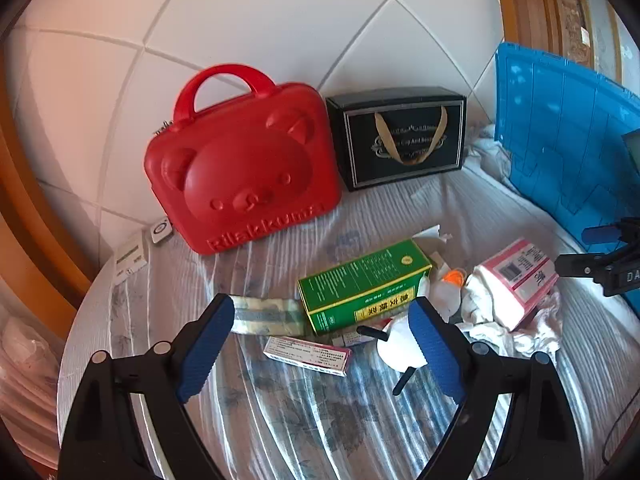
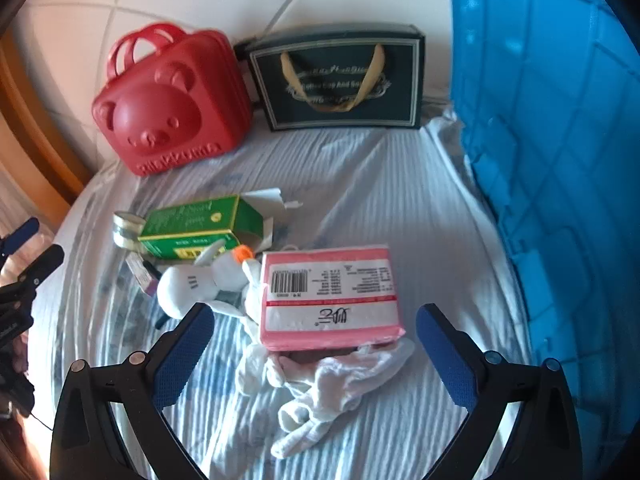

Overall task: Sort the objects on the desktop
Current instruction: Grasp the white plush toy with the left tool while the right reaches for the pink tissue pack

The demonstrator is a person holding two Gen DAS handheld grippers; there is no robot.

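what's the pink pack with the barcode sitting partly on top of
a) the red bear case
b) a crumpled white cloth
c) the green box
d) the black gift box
b: in the right wrist view the pink pack lies with its near edge over the crumpled white cloth, which spills out from beneath it; the green box lies apart to its left, and the red bear case and black gift box stand at the back by the wall.

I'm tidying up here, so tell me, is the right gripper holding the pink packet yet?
No, the right gripper is open and empty, with the pink packet lying on the cloth ahead of its fingers.
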